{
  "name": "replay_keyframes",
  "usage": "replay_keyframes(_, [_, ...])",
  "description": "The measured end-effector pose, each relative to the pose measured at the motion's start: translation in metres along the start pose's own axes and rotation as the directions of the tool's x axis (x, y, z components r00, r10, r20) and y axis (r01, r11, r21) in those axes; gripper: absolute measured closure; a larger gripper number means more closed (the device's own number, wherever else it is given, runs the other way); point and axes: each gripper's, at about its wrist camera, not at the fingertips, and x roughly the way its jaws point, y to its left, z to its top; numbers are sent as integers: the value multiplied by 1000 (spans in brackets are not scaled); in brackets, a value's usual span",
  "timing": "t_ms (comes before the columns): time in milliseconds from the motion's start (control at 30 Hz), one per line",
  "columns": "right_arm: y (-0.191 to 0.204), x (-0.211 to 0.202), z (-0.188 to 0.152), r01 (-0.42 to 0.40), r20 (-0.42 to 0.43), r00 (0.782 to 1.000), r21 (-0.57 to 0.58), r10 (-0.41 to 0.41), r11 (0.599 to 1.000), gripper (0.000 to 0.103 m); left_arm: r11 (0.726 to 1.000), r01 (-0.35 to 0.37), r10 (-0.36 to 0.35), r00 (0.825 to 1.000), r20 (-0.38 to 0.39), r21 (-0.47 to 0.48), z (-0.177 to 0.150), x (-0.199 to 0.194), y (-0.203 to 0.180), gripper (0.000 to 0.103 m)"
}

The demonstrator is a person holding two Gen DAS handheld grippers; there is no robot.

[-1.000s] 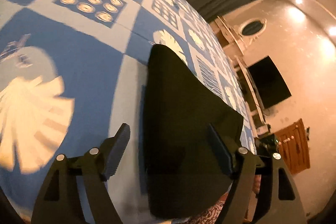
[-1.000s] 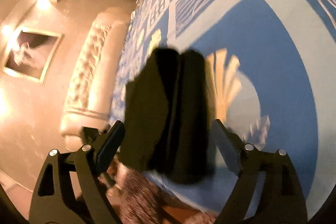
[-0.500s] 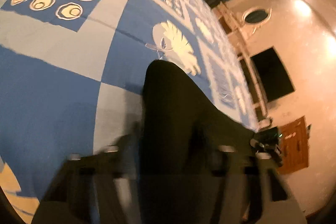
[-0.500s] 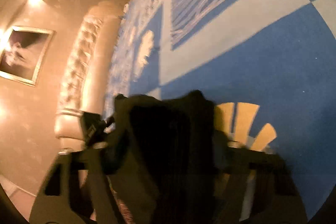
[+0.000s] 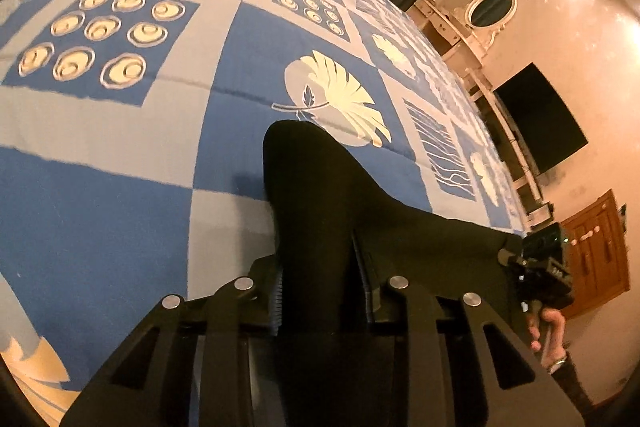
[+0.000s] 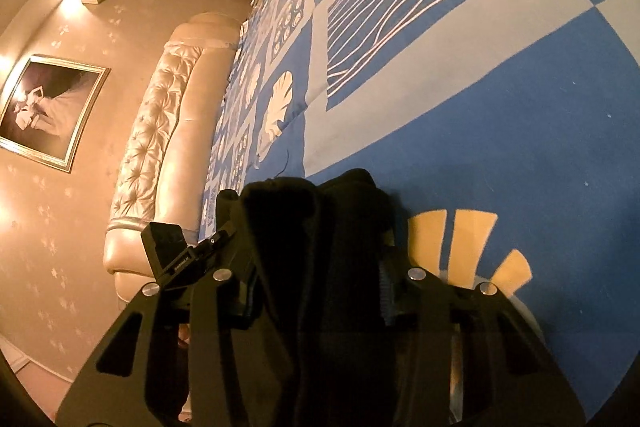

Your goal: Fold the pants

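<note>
A: What is the left gripper doing?

B: It is clenching a fold of the black pants. Both fingers are pressing into the cloth from either side, with no gap showing between pad and fabric.

A: And where are the pants lying?

B: They are lying on the blue patterned bedspread, with their rounded far end just touching the cream palm-leaf print. From the left gripper the cloth is running off to the side toward the right gripper, which is showing at the bedspread's edge with a hand around its grip.

A: Is the right gripper gripping too?

B: Yes, it is pinching a thicker, bunched part of the pants; the fabric is filling the space between its fingers and hiding most of the pads. That bunch is sitting next to a cream fan-shaped print on the bedspread.

A: Anything else around the bedspread?

B: Beyond its far edge in the left view, a dark screen is hanging on the wall and a wooden cabinet is standing near it. In the right view, a tufted cream headboard is running along the bedspread's side, with a framed picture on the wall beyond it.
</note>
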Motion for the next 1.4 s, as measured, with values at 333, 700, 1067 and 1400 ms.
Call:
replay_keyframes(333, [7,15,7,-2,1,1000,0,2,1000,61,999,-50,50,998,25,13,15,-4,10,74])
replay_keyframes(700, [14,27,14,-4,2,1000,2,4,1000,61,998,-65,64,997,39,11,34,-5,26,74])
replay_keyframes(1067, [21,47,20,-6,10,1000,12,6,1000,60,998,-64,64,997,46,10,45,-3,34,74])
replay_keyframes(1400, [23,55,27,-10,16,1000,15,9,1000,60,998,-61,60,997,51,9,48,-2,38,74])
